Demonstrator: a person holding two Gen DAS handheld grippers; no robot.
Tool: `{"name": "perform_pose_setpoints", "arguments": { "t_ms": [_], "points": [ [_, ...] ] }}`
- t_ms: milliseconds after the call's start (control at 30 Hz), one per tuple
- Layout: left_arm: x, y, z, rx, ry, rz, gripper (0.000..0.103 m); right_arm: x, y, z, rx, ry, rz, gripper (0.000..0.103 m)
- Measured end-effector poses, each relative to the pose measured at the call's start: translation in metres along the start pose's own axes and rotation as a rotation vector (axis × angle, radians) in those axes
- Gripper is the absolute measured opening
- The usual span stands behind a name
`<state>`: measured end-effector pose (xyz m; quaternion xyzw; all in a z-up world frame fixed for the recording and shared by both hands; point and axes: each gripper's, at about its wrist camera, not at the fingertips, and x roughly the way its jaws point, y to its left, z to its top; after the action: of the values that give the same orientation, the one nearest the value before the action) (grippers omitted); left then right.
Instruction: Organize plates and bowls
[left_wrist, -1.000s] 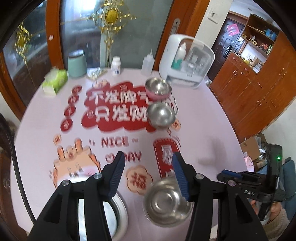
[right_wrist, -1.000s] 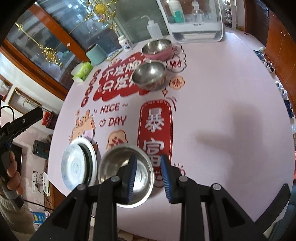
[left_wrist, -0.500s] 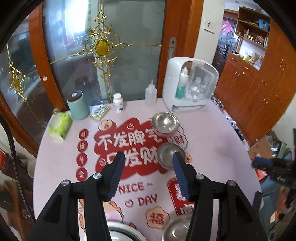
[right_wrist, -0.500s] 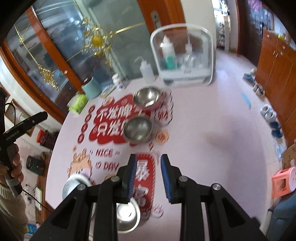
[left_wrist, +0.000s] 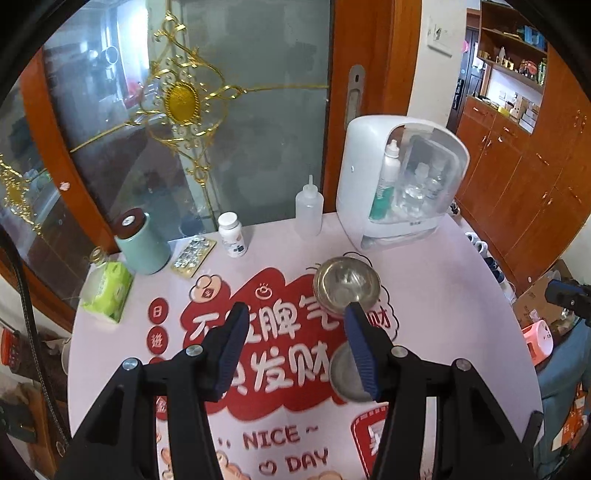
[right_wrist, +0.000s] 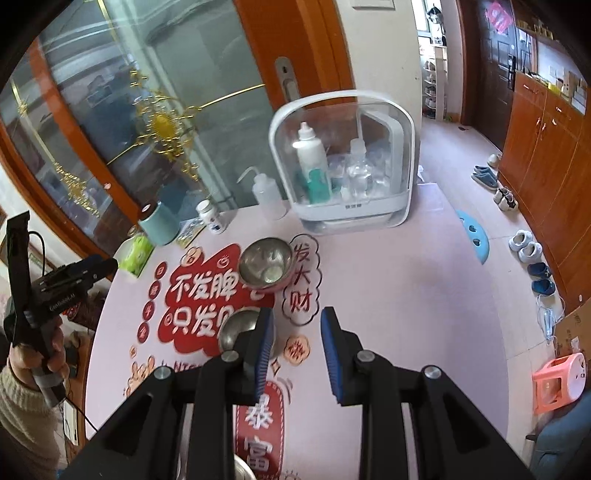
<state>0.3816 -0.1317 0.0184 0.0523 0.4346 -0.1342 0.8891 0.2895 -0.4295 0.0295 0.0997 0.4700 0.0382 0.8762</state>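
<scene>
Both claws were spread and held nothing. The small round steel bowl (left_wrist: 347, 373) lay on the pink surface (left_wrist: 443, 314) in the lower centre, just behind the left claw (left_wrist: 295, 347), nearer than the right claw (right_wrist: 297, 350).

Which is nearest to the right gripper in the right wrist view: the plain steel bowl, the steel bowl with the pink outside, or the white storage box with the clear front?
1. Plain steel bowl, behind the right gripper's left finger.
2. Steel bowl with the pink outside, mid-table.
3. White storage box with the clear front, at the far edge.
</scene>
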Motion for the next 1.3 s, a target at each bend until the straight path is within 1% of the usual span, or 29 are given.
{"name": "perform_pose_setpoints", "arguments": {
  "t_ms": [167, 333, 433, 567, 700, 767, 867, 933, 1000, 1100, 1200, 1300],
  "points": [
    [0.056, -0.002, 0.008, -0.009, 0.050, -0.020, 0.052, 0.050, -0.010, 0.017, 0.024, 0.049, -0.001, 0.026],
    [0.109, 0.002, 0.007, -0.064, 0.120, -0.064, 0.052, 0.095, -0.009, 0.024, 0.023, 0.102, -0.004, 0.026],
    [0.138, 0.007, 0.003, -0.098, 0.151, -0.083, 0.052, 0.123, -0.004, 0.029, 0.005, 0.133, 0.009, 0.026],
    [0.176, 0.014, -0.006, -0.130, 0.199, -0.086, 0.052, 0.159, 0.004, 0.031, -0.038, 0.174, 0.000, 0.026],
    [0.208, 0.018, -0.015, -0.166, 0.238, -0.112, 0.052, 0.195, 0.007, 0.031, -0.025, 0.212, 0.018, 0.026],
    [0.221, 0.021, -0.018, -0.192, 0.243, -0.126, 0.052, 0.214, 0.008, 0.030, 0.000, 0.232, 0.035, 0.026],
    [0.240, 0.023, -0.021, -0.263, 0.249, -0.176, 0.052, 0.239, 0.012, 0.029, 0.013, 0.246, 0.041, 0.026],
    [0.251, 0.022, -0.023, -0.298, 0.248, -0.190, 0.052, 0.252, 0.014, 0.028, 0.016, 0.251, 0.035, 0.026],
    [0.261, 0.021, -0.025, -0.319, 0.251, -0.188, 0.052, 0.265, 0.016, 0.027, 0.022, 0.256, 0.035, 0.026],
    [0.277, 0.020, -0.029, -0.348, 0.265, -0.199, 0.052, 0.280, 0.019, 0.029, 0.010, 0.254, 0.002, 0.026],
    [0.287, 0.018, -0.031, -0.363, 0.271, -0.220, 0.052, 0.294, 0.019, 0.031, 0.010, 0.277, -0.033, 0.026],
    [0.294, 0.015, -0.034, -0.358, 0.275, -0.234, 0.052, 0.305, 0.017, 0.031, 0.008, 0.294, -0.029, 0.026]
  ]
}}
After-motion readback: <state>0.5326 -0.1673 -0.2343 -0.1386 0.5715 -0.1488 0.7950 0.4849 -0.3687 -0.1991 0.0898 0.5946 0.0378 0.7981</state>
